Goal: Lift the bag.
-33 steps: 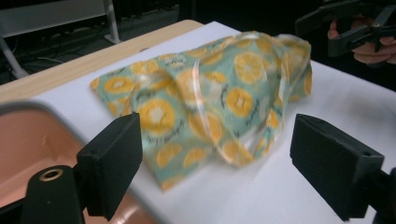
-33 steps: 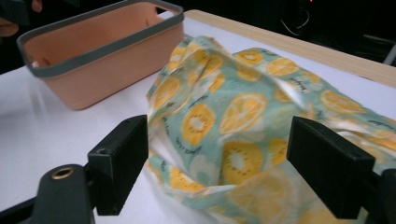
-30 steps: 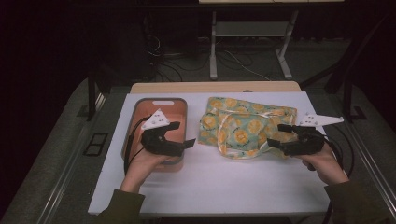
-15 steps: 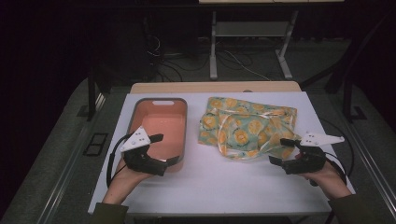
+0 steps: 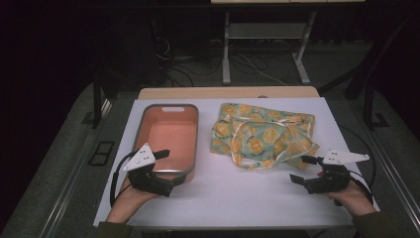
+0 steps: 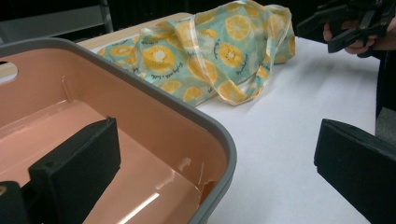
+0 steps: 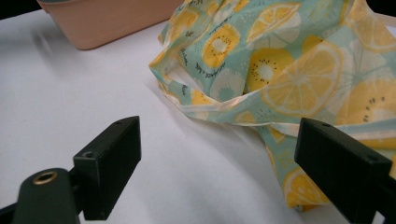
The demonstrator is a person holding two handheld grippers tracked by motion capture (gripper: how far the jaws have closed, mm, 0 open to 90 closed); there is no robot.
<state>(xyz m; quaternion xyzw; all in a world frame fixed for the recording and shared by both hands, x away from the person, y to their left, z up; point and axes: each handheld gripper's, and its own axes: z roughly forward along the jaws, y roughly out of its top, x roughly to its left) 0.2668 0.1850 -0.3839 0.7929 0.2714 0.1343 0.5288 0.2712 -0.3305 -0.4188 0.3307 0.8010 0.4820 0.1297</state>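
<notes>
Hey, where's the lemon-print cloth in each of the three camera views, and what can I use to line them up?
High view: lemon-print cloth lies right of centre on the white table, beside the pink tub.
Left gripper view: cloth at top centre, beyond the tub's grey rim.
Right gripper view: cloth covers the upper right, tub at the top left.
Shared landmark: the pink tub.

Tub [image 5: 169, 139] left on the table [image 5: 237, 198], cloth bag [image 5: 262, 135] just right of it.
</notes>
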